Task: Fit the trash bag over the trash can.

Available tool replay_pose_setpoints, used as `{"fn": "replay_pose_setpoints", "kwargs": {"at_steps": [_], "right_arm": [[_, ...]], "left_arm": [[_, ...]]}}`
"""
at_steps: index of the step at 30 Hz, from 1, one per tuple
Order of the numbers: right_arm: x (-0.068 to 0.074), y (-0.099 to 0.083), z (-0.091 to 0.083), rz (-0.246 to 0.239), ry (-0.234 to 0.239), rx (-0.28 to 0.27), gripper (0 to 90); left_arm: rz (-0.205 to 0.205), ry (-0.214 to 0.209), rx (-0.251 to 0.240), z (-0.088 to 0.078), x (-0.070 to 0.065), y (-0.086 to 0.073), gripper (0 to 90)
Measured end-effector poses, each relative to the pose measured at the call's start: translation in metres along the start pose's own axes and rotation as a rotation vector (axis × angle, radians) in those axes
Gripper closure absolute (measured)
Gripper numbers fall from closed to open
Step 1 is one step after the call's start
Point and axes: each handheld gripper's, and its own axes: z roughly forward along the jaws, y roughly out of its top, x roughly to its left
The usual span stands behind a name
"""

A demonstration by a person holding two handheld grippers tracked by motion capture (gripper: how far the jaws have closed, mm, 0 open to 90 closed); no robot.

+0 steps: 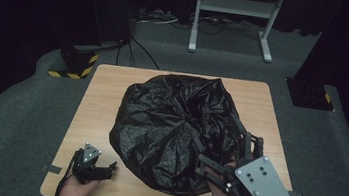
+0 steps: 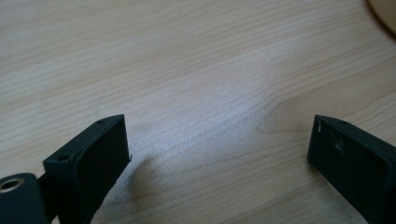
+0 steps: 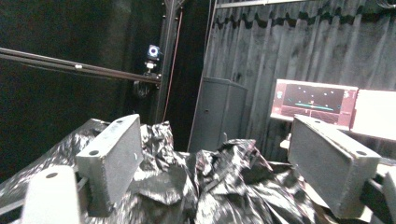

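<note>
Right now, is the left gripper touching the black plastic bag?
Apart. In the high view the left gripper sits near the table's front left corner, bare wood between it and the black plastic bag; the left gripper view shows wood between open jaws.

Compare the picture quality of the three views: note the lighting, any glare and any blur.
High view: dim room, lit table, glossy highlights on the black plastic bag. Left gripper view: bright, soft glare on the wood, near jaws blurred, faint shadow beside one. Right gripper view: dark backdrop, pale jaws slightly soft, glowing screen.
</note>
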Motion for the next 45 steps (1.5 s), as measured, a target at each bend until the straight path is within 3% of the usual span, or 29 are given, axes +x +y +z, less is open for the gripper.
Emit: {"fn": "replay_pose_setpoints", "kwargs": {"at_steps": [8,12,15,20,26,29,30,32,35,40,45], "right_arm": [[-0.016,-0.012,-0.036,-0.034,-0.065,0.025,17.1],[-0.028,-0.021,-0.046,-0.031,-0.095,0.05,17.2],[-0.037,-0.029,-0.053,-0.05,-0.129,0.059,20.7],[-0.051,-0.037,-0.056,-0.025,-0.141,0.085,21.2],[-0.058,-0.042,-0.054,-0.016,-0.125,0.09,22.1],[-0.061,-0.042,-0.054,-0.01,-0.123,0.092,22.9],[-0.062,-0.042,-0.054,-0.006,-0.121,0.093,23.3],[-0.063,-0.042,-0.055,-0.006,-0.121,0.096,23.8],[-0.065,-0.041,-0.056,0.001,-0.123,0.098,25.6],[-0.067,-0.041,-0.051,0.021,-0.12,0.108,28.5],[-0.068,-0.048,-0.043,0.047,-0.132,0.126,32.2]], "left_arm": [[0.03,-0.029,-0.127,-0.027,-0.015,0.015,5.5],[0.045,-0.044,-0.234,-0.056,-0.028,0.027,5.4],[0.031,-0.057,-0.291,-0.076,-0.033,0.033,5.4],[0.012,-0.069,-0.382,-0.106,-0.042,0.046,5.5],[0.019,-0.073,-0.487,-0.143,-0.051,0.06,7.5],[0.021,-0.065,-0.515,-0.155,-0.052,0.064,7.6],[0.02,-0.055,-0.554,-0.168,-0.054,0.068,7.6],[0.006,-0.04,-0.594,-0.178,-0.055,0.072,7.6],[-0.027,-0.034,-0.639,-0.186,-0.055,0.083,7.4],[-0.046,-0.04,-0.712,-0.184,-0.064,0.104,6.9],[-0.045,-0.085,-0.734,-0.173,-0.072,0.118,9.0]]}}
